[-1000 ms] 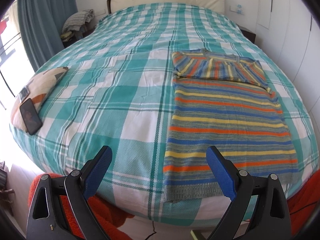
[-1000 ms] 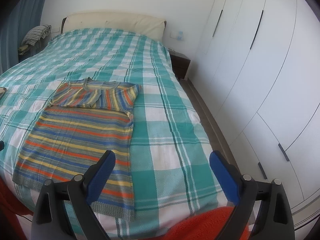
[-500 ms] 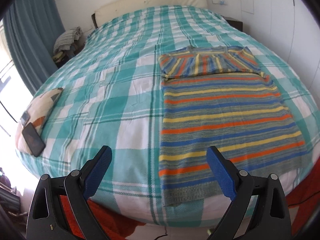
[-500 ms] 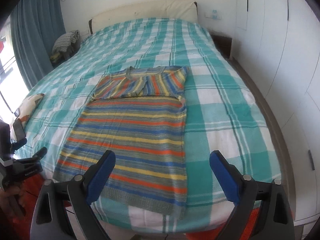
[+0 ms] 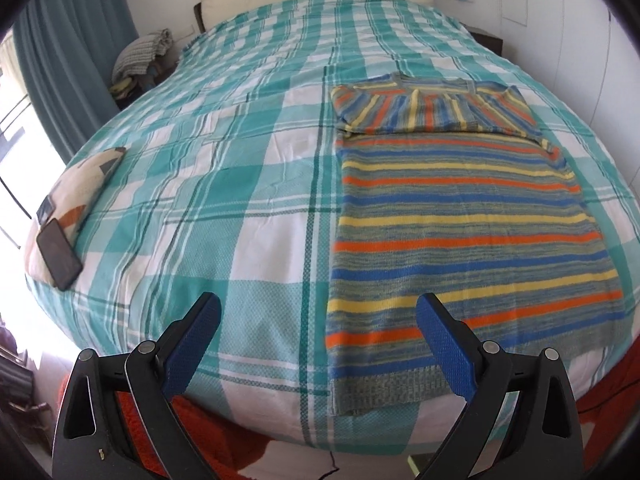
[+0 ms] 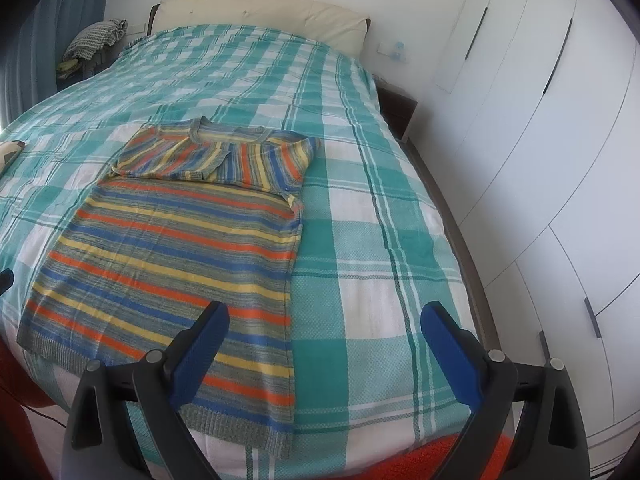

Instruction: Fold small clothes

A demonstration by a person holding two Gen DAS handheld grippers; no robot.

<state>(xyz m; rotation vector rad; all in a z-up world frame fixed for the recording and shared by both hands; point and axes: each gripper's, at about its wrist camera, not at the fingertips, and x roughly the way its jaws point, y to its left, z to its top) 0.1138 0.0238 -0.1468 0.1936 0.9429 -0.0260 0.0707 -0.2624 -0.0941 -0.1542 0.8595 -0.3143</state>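
A striped knit sweater (image 5: 460, 232) in blue, orange, yellow and grey lies flat on the teal checked bed (image 5: 240, 184), its sleeves folded in across the chest. It also shows in the right wrist view (image 6: 172, 248). My left gripper (image 5: 318, 340) is open and empty, hovering over the bed's near edge, just left of the sweater's hem. My right gripper (image 6: 324, 344) is open and empty above the hem's right corner. A tip of the left gripper (image 6: 6, 280) shows at the left edge of the right wrist view.
A patterned cushion (image 5: 76, 192) with a black phone (image 5: 59, 258) on it lies at the bed's left edge. White wardrobe doors (image 6: 560, 160) stand right of the bed. An orange rug (image 6: 440, 460) lies below the near edge. Folded clothes (image 5: 140, 52) sit by the blue curtain.
Both grippers have come closer to the near edge of the bed. The right view has swung right toward the wardrobe. The sweater has not moved.
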